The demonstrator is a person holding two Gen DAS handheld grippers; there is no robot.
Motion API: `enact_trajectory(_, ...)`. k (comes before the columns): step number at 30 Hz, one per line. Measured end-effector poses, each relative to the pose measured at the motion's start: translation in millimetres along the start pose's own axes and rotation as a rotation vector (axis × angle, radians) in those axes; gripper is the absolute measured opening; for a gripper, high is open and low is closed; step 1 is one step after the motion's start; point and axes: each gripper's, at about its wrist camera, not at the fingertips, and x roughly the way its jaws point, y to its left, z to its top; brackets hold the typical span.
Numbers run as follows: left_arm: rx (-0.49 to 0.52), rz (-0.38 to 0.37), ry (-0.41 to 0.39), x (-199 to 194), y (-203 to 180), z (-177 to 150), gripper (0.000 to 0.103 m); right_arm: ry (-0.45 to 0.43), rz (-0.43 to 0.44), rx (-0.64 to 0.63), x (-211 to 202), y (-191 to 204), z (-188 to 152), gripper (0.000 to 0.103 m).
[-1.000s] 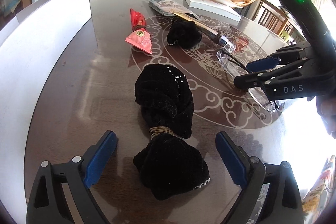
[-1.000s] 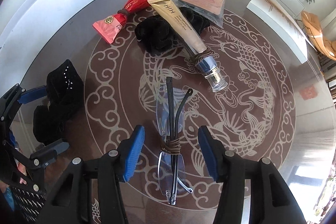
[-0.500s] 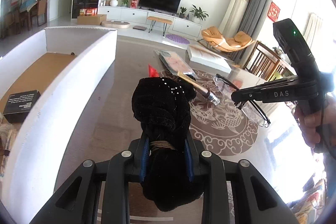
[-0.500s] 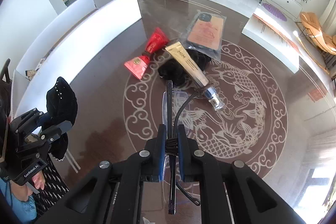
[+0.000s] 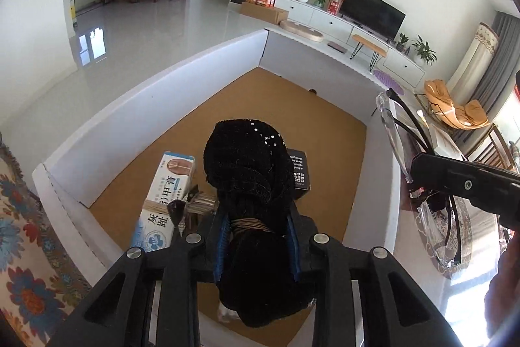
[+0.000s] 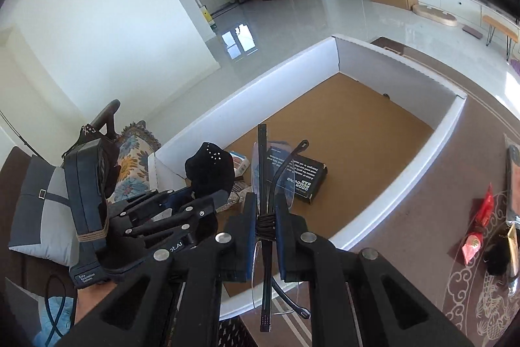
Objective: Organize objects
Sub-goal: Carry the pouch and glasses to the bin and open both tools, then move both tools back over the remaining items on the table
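Observation:
My left gripper (image 5: 256,217) holds a black sequinned cloth bundle (image 5: 247,158), tied with twine, above the white box with a cork floor (image 5: 156,93). Its pads press on the bundle's waist while the jaws are opening slightly. My right gripper (image 6: 265,217) is shut on a pair of folded rimless glasses (image 6: 261,158) at their tied middle, over the box's near wall (image 6: 422,145). Seen from the right wrist, the left gripper (image 6: 201,194) and its bundle (image 6: 209,168) hang just to the left. The glasses (image 5: 395,132) also show at the right of the left wrist view.
Inside the box lie a blue-and-white carton (image 5: 169,194), a black carton (image 6: 302,178) and some small items. On the brown patterned table (image 6: 406,249) lie a red packet (image 6: 481,223) and another black bundle (image 6: 497,256). A floral cushion (image 5: 19,249) borders the box.
Both grippers closed on their objects on the table, lifted them and swung left. The bundle and the glasses are now over the white box.

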Motion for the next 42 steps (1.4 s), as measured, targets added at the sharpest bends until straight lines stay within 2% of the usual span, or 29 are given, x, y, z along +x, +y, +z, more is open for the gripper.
enact_trajectory(1,-0.018,0.010,0.013,4,6,-3,0.038,0.011,-0.002,0.001,15,4,-1,0.013)
enact_trajectory(2,-0.036,0.012,0.026,7,11,-6,0.054,0.022,-0.001,0.008,28,6,-3,0.021)
enact_trajectory(3,-0.051,0.015,0.033,10,14,-10,0.065,0.036,-0.010,0.015,39,8,-5,0.039)
enact_trajectory(4,-0.060,0.023,0.033,11,15,-13,0.082,0.045,-0.032,0.021,47,5,-8,0.049)
enact_trajectory(5,-0.059,0.027,0.021,11,14,-16,0.086,0.035,-0.047,0.026,48,3,-11,0.059)
enact_trajectory(6,-0.053,0.025,0.008,10,13,-19,0.086,0.017,-0.050,0.030,46,-1,-15,0.064)
enact_trajectory(8,-0.045,0.032,-0.014,5,3,-24,0.086,-0.021,-0.059,0.035,33,-10,-21,0.065)
enact_trajectory(10,-0.037,0.013,-0.058,-7,-11,-28,0.086,-0.079,-0.097,0.016,7,-21,-33,0.072)
enact_trajectory(12,-0.016,-0.034,-0.106,-23,-35,-31,0.086,-0.135,-0.175,-0.012,-18,-34,-53,0.093)
enact_trajectory(15,0.049,-0.127,-0.142,-41,-84,-43,0.088,-0.184,-0.317,-0.052,-50,-68,-95,0.094)
enact_trajectory(17,0.088,-0.197,-0.141,-45,-124,-55,0.099,-0.183,-0.432,-0.066,-63,-95,-132,0.094)
enact_trajectory(20,0.122,-0.316,-0.089,-34,-183,-82,0.102,-0.133,-0.575,-0.037,-77,-144,-185,0.094)
enact_trajectory(23,0.161,-0.369,-0.009,-6,-239,-115,0.102,-0.075,-0.653,0.052,-99,-194,-232,0.094)
enact_trajectory(27,0.231,-0.334,0.081,34,-290,-154,0.102,-0.061,-0.687,0.190,-134,-241,-280,0.094)
enact_trajectory(30,0.272,-0.288,0.114,58,-305,-172,0.102,-0.057,-0.693,0.262,-146,-256,-303,0.094)
enact_trajectory(34,0.282,-0.208,0.109,69,-302,-182,0.102,-0.055,-0.674,0.310,-151,-265,-321,0.094)
enact_trajectory(42,0.345,-0.133,0.076,74,-308,-187,0.102,-0.090,-0.671,0.329,-151,-264,-326,0.095)
